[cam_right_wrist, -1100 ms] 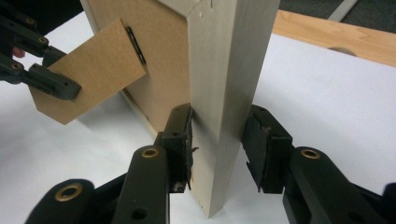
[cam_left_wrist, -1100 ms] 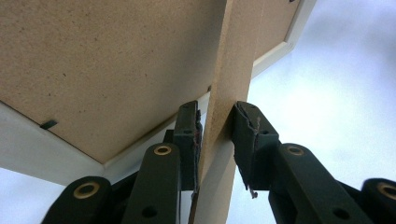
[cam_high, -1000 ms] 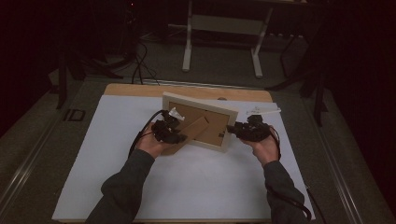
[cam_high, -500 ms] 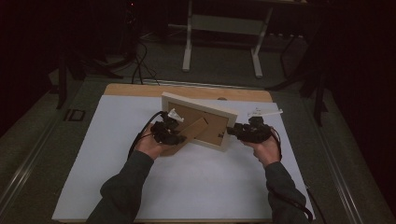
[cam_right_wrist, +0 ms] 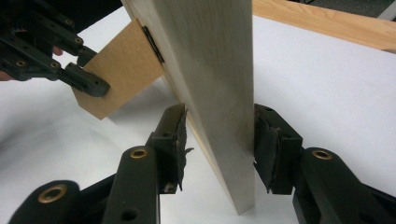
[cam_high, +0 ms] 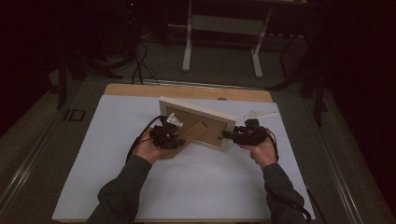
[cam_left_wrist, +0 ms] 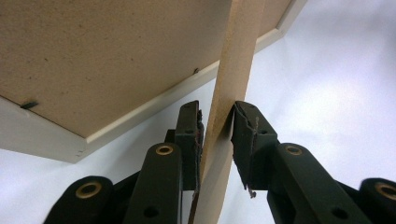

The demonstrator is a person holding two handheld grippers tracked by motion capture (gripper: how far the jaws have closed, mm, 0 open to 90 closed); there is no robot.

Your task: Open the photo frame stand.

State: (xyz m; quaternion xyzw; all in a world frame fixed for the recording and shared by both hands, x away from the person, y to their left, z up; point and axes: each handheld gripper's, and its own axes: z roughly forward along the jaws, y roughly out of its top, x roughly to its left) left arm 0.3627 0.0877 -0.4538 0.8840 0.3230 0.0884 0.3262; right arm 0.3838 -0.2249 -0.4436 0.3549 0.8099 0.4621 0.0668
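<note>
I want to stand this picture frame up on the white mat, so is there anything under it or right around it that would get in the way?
Nothing visible does. The white mat around the picture frame is bare; the left gripper pinches its stand, the right gripper its edge.

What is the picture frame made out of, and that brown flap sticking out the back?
The picture frame looks like pale painted or whitewashed wood: faint grain shows along its edge. Its back panel and the stand flap look like brown pressed fibreboard, matte and speckled, with no grain. It could be stiff cardboard; hard to be sure.
</note>
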